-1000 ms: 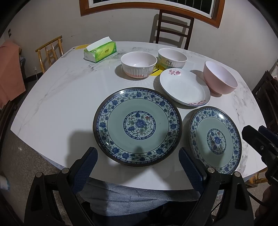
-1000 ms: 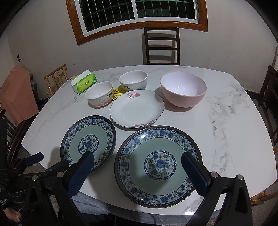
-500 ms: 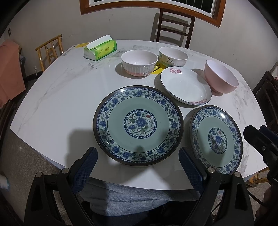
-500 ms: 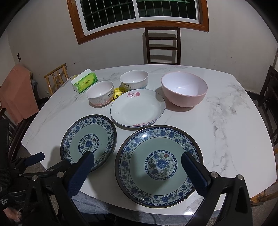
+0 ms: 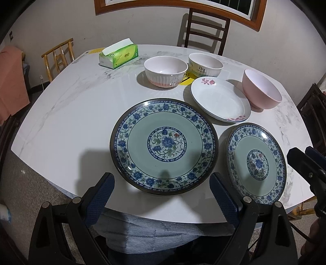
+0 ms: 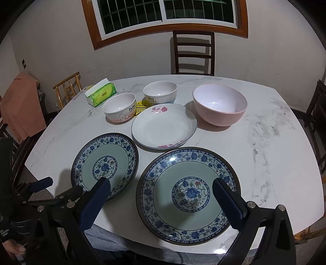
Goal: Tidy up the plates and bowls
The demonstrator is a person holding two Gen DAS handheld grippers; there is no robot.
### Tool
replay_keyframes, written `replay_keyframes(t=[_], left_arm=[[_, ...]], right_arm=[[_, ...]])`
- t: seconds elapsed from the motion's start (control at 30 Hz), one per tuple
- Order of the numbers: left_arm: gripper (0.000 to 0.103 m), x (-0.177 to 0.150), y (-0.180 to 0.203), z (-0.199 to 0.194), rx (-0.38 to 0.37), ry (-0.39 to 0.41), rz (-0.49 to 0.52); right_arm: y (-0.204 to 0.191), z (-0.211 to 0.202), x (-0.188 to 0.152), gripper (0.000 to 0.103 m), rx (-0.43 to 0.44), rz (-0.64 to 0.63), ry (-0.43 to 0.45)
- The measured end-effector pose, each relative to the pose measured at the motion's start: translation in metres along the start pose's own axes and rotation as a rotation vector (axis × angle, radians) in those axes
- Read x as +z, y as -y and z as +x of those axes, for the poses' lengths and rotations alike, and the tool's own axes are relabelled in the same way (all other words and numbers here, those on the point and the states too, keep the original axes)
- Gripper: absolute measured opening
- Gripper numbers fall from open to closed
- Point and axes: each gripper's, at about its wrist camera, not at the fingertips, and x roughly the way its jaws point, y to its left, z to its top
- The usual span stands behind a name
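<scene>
Both wrist cameras are looking forward and down from just off the near edge of the marble table (image 5: 61, 114), close above it. The left view is facing toward 12 o'clock with a wooden chair (image 5: 205, 30) at 1 o'clock; the right view is sitting higher, taking in the window (image 6: 167, 14) at 12. Both are sharing the large blue plate (image 5: 164, 145) (image 6: 188, 192), the tissue box (image 5: 119, 55) (image 6: 101, 94) and the far chair.
</scene>
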Motion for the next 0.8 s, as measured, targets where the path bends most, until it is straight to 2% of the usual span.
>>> replay_keyframes(t=[0.3, 0.47, 0.57, 0.7, 0.8], left_arm=[[0.088, 0.006, -0.009, 0.006, -0.015, -0.014, -0.01], [0.083, 0.013, -0.025, 0.009, -0.042, -0.022, -0.046], [0.077, 0.018, -0.038, 0.011, -0.051, -0.02, -0.072], [0.069, 0.023, -0.058, 0.017, -0.086, -0.039, -0.123], [0.061, 0.029, -0.071, 0.023, -0.117, -0.056, -0.156]], right_arm=[[-0.006, 0.009, 0.006, 0.1, 0.08, -0.019, -0.017], [-0.009, 0.02, 0.012, 0.091, 0.116, -0.037, -0.046], [-0.011, 0.029, 0.017, 0.083, 0.134, -0.044, -0.071], [-0.013, 0.042, 0.024, 0.081, 0.17, -0.042, -0.107], [-0.015, 0.055, 0.032, 0.068, 0.202, -0.045, -0.146]])
